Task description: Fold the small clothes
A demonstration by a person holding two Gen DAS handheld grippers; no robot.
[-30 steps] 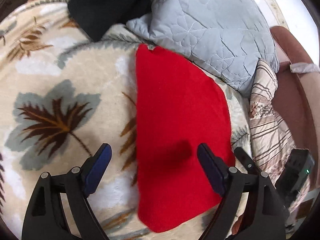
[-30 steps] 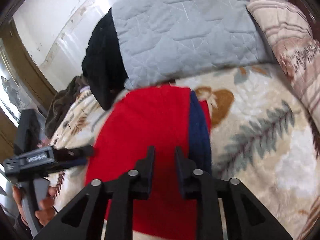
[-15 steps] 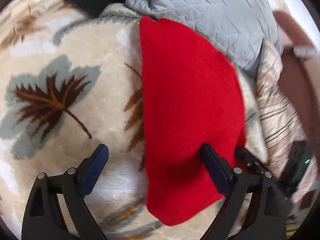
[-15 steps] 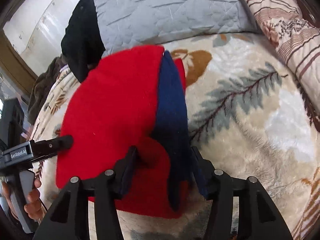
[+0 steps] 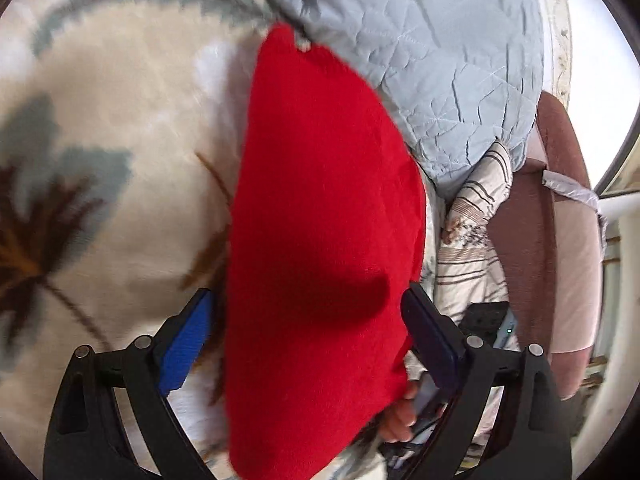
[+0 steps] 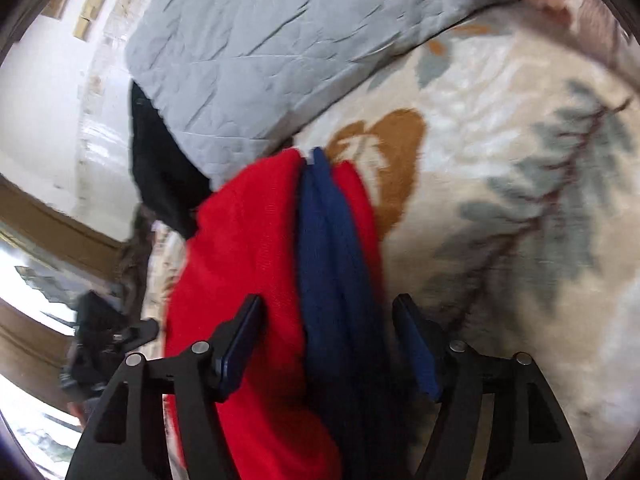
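A folded red garment lies on the floral blanket. My left gripper stands open, its jaws wide to either side of the garment's near end, and the pads do not press on it. In the right wrist view the same red garment shows a navy band along its fold. My right gripper is over that edge with its jaws opening. Red and navy cloth lies between them, not squeezed. The left gripper's body shows blurred at the left.
A grey quilted pillow touches the garment's far end. A striped pillow and a brown headboard are at the right. A black garment lies beside the grey pillow. A person's hand shows by the garment's near corner.
Both grippers have come down closer to the garment. The right jaws went from nearly shut to wide apart around the navy edge. The left jaws now straddle the red cloth.
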